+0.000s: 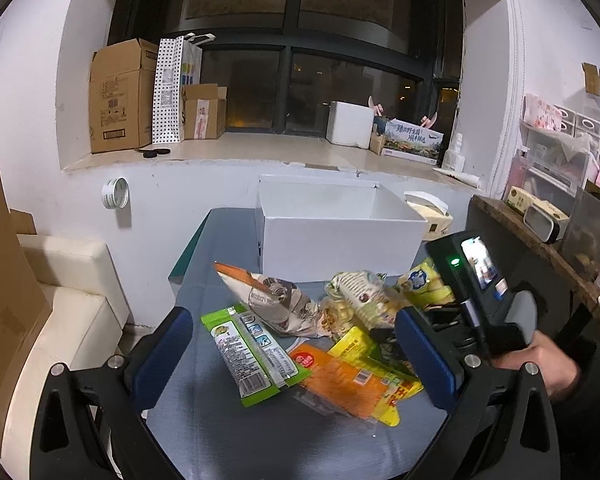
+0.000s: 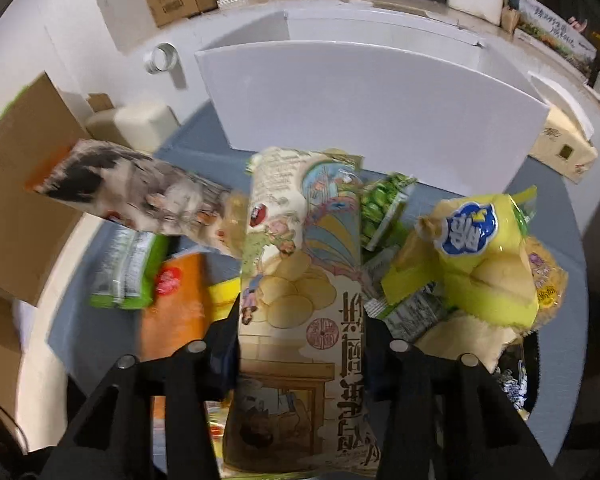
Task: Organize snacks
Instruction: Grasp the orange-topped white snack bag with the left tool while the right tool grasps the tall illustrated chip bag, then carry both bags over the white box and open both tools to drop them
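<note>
The right gripper (image 2: 300, 360) is closed on a tall cream-coloured crisp packet printed with cartoon figures (image 2: 300, 264), one finger pressed against each long side. The hold looks like the start of a lift toward the open white cardboard box (image 2: 372, 108), which stands just beyond the packet.

The left gripper (image 1: 296, 356) hangs wide open and empty above the pile, its blue fingers (image 1: 168, 356) on either side of a flat green foil sachet (image 1: 252, 356) and an orange packet (image 1: 340, 384). A crumpled grey-and-orange bag (image 1: 276, 300) lies beyond them. To the right of the held packet sits a puffy yellow bag with a blue badge (image 2: 484, 256).

Everything rests on a grey-blue tabletop (image 1: 228, 440). Behind it is a white wall with a roll of tape (image 1: 116, 194) stuck on it, then a window ledge with brown cartons (image 1: 120, 96) and dark glass.
</note>
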The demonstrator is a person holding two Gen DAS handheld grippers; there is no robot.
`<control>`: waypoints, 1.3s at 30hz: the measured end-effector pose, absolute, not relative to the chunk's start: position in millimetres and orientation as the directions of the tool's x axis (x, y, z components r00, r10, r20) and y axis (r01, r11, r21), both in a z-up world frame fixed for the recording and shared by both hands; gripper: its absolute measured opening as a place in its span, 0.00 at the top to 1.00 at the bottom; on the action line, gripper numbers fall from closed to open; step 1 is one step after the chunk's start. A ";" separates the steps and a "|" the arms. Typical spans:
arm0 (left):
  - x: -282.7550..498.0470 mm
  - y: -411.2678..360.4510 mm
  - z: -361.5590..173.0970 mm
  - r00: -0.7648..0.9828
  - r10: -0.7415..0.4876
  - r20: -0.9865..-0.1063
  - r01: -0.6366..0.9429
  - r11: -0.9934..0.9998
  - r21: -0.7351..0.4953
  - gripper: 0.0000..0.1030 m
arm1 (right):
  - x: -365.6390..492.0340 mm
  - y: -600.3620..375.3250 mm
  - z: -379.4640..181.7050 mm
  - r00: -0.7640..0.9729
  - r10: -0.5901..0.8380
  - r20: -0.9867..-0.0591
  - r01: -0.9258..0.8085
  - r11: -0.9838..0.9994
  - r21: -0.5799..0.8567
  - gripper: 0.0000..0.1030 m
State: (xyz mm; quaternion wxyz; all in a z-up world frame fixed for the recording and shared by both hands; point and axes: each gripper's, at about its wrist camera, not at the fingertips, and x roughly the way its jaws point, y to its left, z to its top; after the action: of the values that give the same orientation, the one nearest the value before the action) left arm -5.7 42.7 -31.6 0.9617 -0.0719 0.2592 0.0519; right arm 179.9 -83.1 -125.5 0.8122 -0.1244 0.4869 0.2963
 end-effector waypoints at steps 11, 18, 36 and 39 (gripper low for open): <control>29.2 39.9 -73.2 0.809 0.045 -0.586 -0.107 0.992 -0.071 0.00 | 154.1 -147.0 -66.1 0.461 0.489 -0.740 -0.586 0.795 0.160 0.69; 68.0 66.5 -96.4 0.785 -0.086 -0.613 -0.037 0.982 -0.185 0.00 | 121.8 -187.2 -40.3 0.525 0.535 -0.662 -0.546 0.808 0.221 0.69; 127.3 83.2 -124.3 0.721 -0.197 -0.664 0.010 0.961 -0.275 0.58 | 108.0 -205.4 -50.1 0.536 0.530 -0.657 -0.508 0.824 0.251 0.69; 114.5 79.7 -112.7 0.753 -0.176 -0.634 0.017 0.969 -0.248 0.60 | 106.8 -204.9 -49.6 0.538 0.534 -0.652 -0.513 0.821 0.250 0.69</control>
State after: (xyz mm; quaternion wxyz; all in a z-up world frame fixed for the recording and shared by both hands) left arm 114.5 79.7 -112.7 0.9293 -0.1140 0.3473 -0.0520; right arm 106.8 -204.9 -49.6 0.8767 0.0142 0.3769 0.2985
